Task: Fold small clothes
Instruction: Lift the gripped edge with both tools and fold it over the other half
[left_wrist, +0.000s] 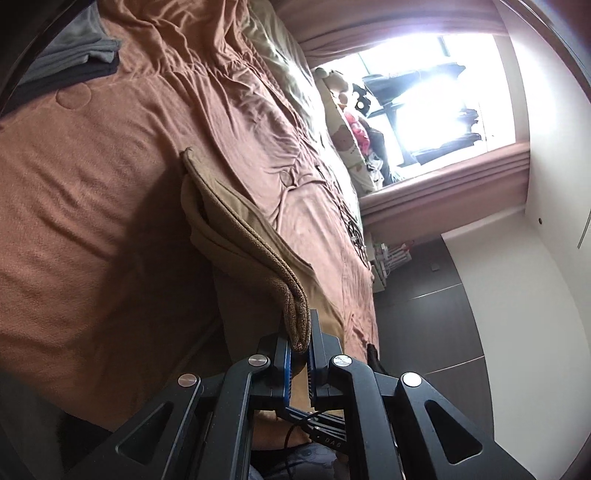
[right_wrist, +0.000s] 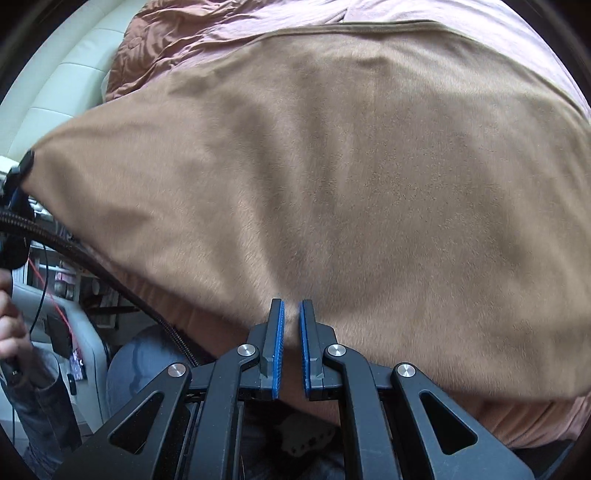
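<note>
Left gripper (left_wrist: 299, 332): clenched on the ribbed hem of the tan garment (left_wrist: 236, 236).
Right gripper (right_wrist: 291, 314): narrow gap between pads; grip on the cloth cannot be told.
Tan garment: hangs over the brown bedspread (left_wrist: 92, 184).
Folded grey clothes (left_wrist: 70, 51): 10 o'clock, well apart.

Bed with wrinkled rust-brown quilted cover (left_wrist: 92, 192) carried a tan fleece garment (left_wrist: 236, 236) and folded grey clothes stack (left_wrist: 70, 55) at its far corner.
</note>
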